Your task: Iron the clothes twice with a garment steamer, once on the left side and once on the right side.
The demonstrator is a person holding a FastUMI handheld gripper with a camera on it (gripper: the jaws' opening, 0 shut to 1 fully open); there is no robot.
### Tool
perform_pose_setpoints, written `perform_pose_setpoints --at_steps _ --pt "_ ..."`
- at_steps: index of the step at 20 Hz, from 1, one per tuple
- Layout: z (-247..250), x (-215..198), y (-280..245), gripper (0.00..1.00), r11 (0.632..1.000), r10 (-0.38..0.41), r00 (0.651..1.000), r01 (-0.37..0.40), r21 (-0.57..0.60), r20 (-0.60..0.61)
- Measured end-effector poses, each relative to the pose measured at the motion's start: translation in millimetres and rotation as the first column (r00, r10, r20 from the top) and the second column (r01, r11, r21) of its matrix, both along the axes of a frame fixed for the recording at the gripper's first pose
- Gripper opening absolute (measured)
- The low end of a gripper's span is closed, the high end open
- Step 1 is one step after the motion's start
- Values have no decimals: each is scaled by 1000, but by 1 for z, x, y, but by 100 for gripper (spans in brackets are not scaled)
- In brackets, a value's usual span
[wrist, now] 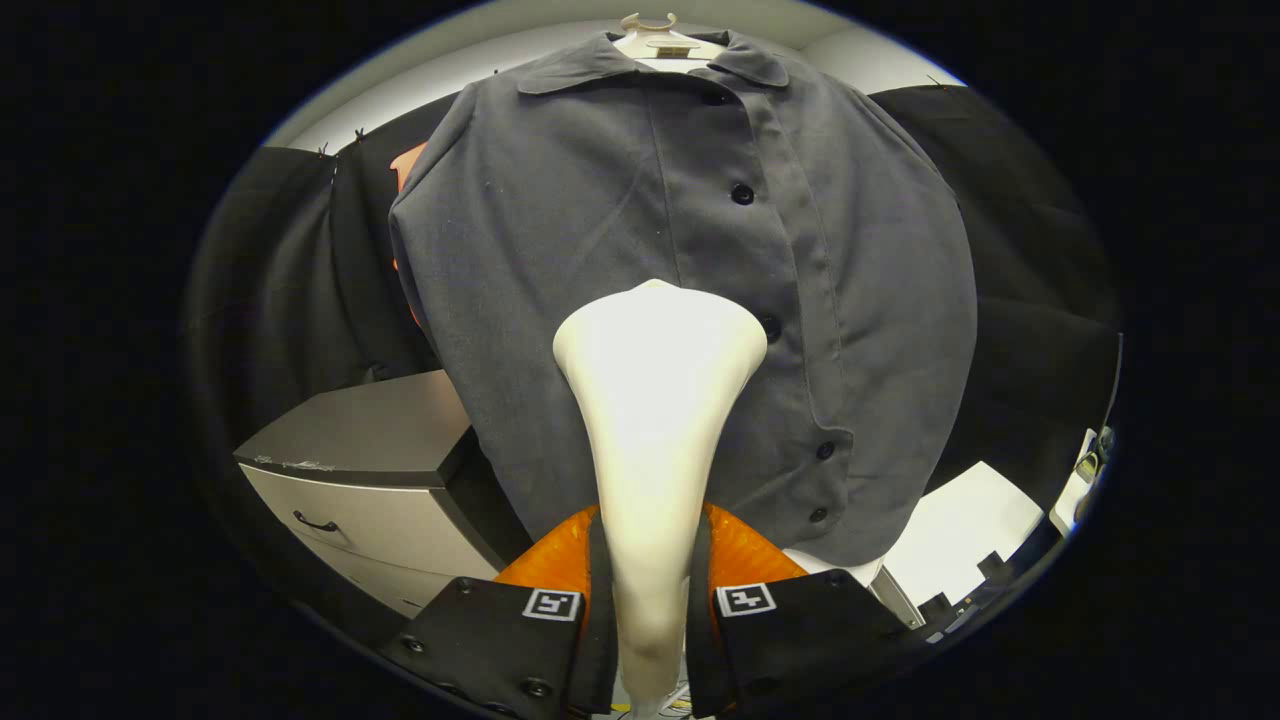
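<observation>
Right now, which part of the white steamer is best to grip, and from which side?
The narrow neck of the steamer, from behind. It slims there and flares toward the shirt, so the tool already clamps it, one finger on each side.

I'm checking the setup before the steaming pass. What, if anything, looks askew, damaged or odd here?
Nothing stands out. The grey shirt hangs buttoned on its hanger, with no visible damage. The tool is shut on the white steamer, whose head faces the shirt front. The grey cabinet beside it is closed.
</observation>
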State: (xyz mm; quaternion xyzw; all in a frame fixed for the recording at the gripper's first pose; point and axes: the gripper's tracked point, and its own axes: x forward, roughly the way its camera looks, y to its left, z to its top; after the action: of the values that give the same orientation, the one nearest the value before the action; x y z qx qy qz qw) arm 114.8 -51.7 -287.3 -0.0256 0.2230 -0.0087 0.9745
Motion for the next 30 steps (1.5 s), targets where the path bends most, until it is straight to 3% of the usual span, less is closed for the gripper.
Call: perform_pose_setpoints --at_steps 24,30 --pt "-110 -44 -37 36 996 -81 985 83 9 -155" --pt "-109 -52 -38 36 995 -96 981 100 16 -168"
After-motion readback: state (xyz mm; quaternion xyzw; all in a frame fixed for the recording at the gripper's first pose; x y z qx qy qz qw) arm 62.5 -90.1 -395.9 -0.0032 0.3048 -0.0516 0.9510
